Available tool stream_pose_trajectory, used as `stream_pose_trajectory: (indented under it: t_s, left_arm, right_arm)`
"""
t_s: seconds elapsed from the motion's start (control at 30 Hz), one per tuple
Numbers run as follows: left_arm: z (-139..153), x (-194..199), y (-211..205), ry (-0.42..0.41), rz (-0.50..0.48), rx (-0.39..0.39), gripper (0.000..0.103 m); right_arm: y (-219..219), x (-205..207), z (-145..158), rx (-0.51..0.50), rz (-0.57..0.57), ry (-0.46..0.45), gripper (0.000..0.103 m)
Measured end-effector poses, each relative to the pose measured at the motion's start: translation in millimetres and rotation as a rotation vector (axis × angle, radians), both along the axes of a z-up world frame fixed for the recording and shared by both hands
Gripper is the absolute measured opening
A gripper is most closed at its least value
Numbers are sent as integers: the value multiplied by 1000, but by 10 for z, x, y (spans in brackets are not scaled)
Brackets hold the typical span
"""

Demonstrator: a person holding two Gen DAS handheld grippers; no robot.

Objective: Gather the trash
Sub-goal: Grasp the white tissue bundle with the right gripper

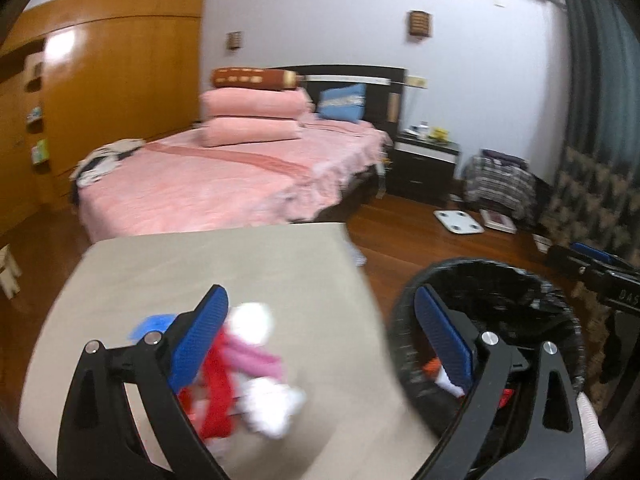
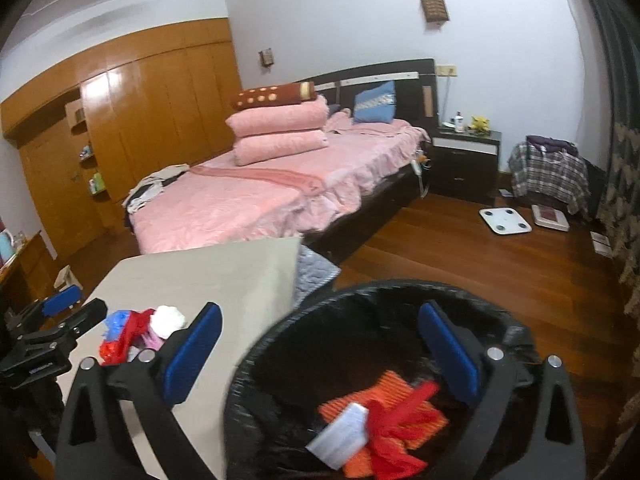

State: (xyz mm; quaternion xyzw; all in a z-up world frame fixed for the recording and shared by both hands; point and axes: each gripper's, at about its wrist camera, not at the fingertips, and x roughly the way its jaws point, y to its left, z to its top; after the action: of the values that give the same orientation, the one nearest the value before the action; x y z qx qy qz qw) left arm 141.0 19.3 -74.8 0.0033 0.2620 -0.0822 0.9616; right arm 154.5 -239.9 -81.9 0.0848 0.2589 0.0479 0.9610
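Bedroom, grey table (image 1: pixel 224 264). Left claw (image 1: pixel 320 344) wide, empty, trash pile (image 1: pixel 248 372) between fingers, ready to grab. Right claw (image 2: pixel 320 360) wide, empty, above bin (image 2: pixel 280 344); likely just dropped wrappers (image 2: pixel 384 420).

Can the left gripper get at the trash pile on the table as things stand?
Probably yes: the left gripper is open right above the trash pile on the table, with nothing between them.

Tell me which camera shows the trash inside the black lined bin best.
The right wrist view: it looks down into the black lined bin at red and orange wrappers. The left wrist view shows only the bin's rim and scraps behind a finger.
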Motion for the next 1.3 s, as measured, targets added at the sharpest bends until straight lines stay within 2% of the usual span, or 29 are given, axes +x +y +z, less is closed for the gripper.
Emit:
stream_pose_trajectory:
  t_s: [0.27, 0.57, 0.77, 1.03, 1.3]
  left_arm:
    - [-87, -112, 807, 6, 180, 22, 92]
    - [-230, -181, 1342, 18, 267, 28, 92]
    - [-348, -203, 1514, 32, 289, 39, 92]
    - [-501, -196, 1630, 68, 302, 30, 92]
    - [-580, -190, 1669, 89, 302, 26, 92]
  right_arm:
    - [787, 209, -64, 8, 145, 13, 97]
    - [1540, 417, -345, -22, 253, 58, 97]
    - [1847, 457, -595, -20, 300, 106, 95]
    - [2112, 433, -927, -32, 387, 199, 81]
    - [2287, 451, -1168, -61, 432, 259, 75]
